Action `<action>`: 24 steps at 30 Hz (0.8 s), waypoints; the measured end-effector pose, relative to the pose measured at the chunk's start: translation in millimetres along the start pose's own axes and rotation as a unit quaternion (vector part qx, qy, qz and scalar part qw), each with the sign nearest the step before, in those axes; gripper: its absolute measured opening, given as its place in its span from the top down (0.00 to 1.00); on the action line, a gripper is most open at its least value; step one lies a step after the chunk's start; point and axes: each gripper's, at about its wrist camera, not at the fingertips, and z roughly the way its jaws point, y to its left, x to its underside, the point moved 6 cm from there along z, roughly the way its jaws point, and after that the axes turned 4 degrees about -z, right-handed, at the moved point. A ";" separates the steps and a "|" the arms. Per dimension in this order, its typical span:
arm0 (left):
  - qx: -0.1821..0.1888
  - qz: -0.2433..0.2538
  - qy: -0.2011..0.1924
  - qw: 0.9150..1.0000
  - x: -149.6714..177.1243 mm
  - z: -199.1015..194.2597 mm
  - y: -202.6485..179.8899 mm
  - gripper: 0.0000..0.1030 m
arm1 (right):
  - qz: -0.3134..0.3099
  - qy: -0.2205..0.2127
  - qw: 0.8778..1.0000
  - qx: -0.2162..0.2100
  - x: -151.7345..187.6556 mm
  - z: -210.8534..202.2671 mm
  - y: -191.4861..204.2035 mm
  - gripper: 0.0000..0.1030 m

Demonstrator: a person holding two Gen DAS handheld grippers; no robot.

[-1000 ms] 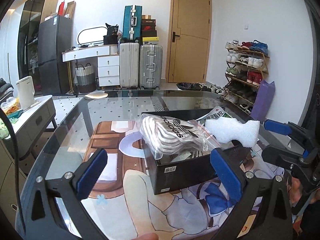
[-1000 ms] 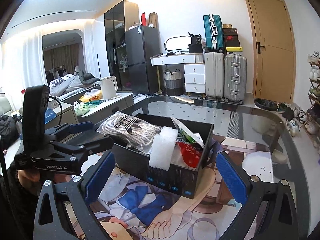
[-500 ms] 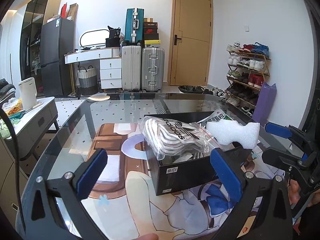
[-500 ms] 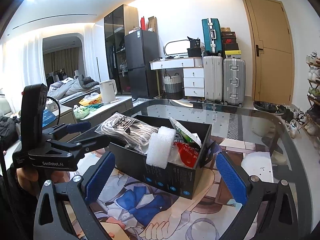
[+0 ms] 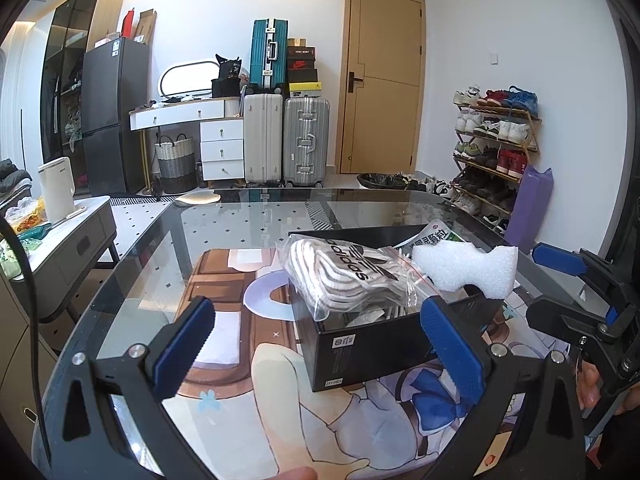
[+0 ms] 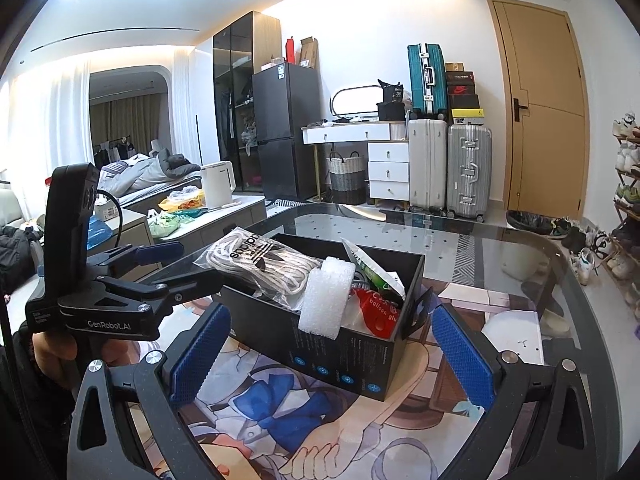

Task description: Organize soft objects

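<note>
Both tongs we hold spread wide with nothing between the blue pads: the left gripper (image 5: 320,344) and the right gripper (image 6: 330,344) hang above the printed mat (image 6: 288,412), apart from the black box (image 6: 340,356) that stands on it. From the left wrist we see the right one's fingers (image 5: 560,264) beside the box; from the right wrist the left tool (image 6: 120,304) sits at the box's other end. In the box, a bagged bundle of white laces (image 5: 352,276) rises over the rim, and a white foam block (image 6: 326,300) leans against the near wall. A red packet (image 6: 376,316) and a green-and-white pouch (image 6: 376,272) are half buried, their print mostly cut off. What lies beneath the bag we cannot make out. The glass table (image 5: 248,216) reflects the room, blurring its far edge.
</note>
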 end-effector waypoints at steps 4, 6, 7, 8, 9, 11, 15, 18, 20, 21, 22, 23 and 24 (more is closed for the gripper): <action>0.000 0.000 -0.001 1.000 -0.2 1.0 -0.7 0.00 | -0.001 0.000 1.000 -0.001 0.1 -0.6 -0.3 0.01; 0.000 0.000 0.000 1.000 0.2 2.1 -0.7 0.00 | 0.000 0.000 1.000 0.000 0.1 0.0 0.1 0.01; 0.000 0.000 -0.001 1.000 0.7 1.4 -0.5 0.00 | 0.000 0.000 1.000 -0.001 0.1 -0.7 -0.1 0.01; -0.001 0.000 -0.001 1.000 0.8 0.9 -0.7 0.00 | 0.000 -0.001 1.000 0.000 0.1 -0.4 0.2 0.01; -0.001 0.000 -0.001 1.000 0.8 1.0 -0.6 0.00 | 0.000 0.000 1.000 -0.001 0.2 0.1 0.3 0.01; -0.001 0.001 0.000 1.000 0.7 1.8 -0.6 0.00 | -0.001 0.000 1.000 0.000 0.2 -0.5 0.4 0.01; -0.001 0.000 0.000 1.000 1.0 1.0 -0.4 0.00 | -0.001 0.000 1.000 -0.001 0.2 -0.3 1.0 0.01; -0.001 0.000 0.000 1.000 1.0 1.2 -0.4 0.00 | -0.001 0.000 1.000 -0.001 0.1 -0.2 1.2 0.01; -0.001 0.000 0.000 1.000 1.0 1.6 -0.3 0.00 | -0.001 0.000 1.000 0.000 0.2 -0.6 1.1 0.01; -0.001 0.000 0.000 1.000 1.1 1.1 -0.3 0.00 | -0.001 -0.001 1.000 0.000 0.1 -0.3 1.2 0.01; -0.001 0.000 0.000 1.000 1.0 1.3 -0.3 0.00 | -0.001 -0.001 1.000 0.000 0.1 -0.9 1.0 0.01; -0.001 0.000 0.000 1.000 1.0 1.7 -0.2 0.00 | -0.001 -0.001 1.000 -0.001 0.1 -0.2 1.3 0.01; -0.001 0.000 0.000 1.000 1.1 1.2 -0.3 0.00 | -0.001 0.000 1.000 0.000 0.2 -0.2 1.3 0.01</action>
